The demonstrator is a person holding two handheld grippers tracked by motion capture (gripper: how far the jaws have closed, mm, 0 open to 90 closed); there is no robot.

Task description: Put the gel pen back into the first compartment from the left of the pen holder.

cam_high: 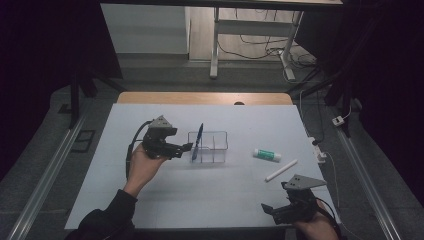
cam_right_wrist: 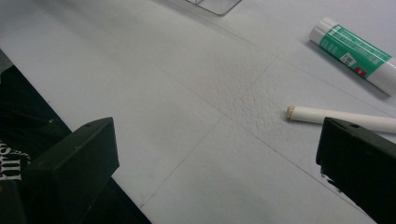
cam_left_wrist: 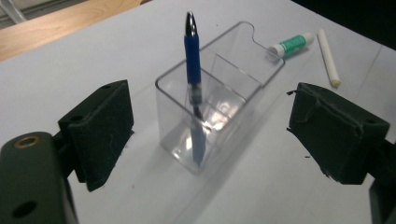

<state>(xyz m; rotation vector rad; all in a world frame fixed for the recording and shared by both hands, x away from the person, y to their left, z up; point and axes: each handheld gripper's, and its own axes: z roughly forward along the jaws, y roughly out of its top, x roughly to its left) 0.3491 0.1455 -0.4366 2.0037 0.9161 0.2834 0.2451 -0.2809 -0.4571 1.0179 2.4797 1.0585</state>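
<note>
text: none legible | glue stick (cam_right_wrist: 357, 50): green label with white print, too small to read | dark fabric at 8 o'clock (cam_right_wrist: 14, 161): white letters, cut off

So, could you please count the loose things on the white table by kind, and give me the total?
Blue pen, standing in the organizer: 1
Clear plastic organizer: 1
Green-and-white glue stick: 1
White stick, perhaps chalk: 1
Total: 4

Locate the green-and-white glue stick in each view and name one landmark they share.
High view: glue stick right of centre, lying on the table.
Left gripper view: top right.
Right gripper view: top right.
Shared landmark: the white stick lying beside it.
</note>
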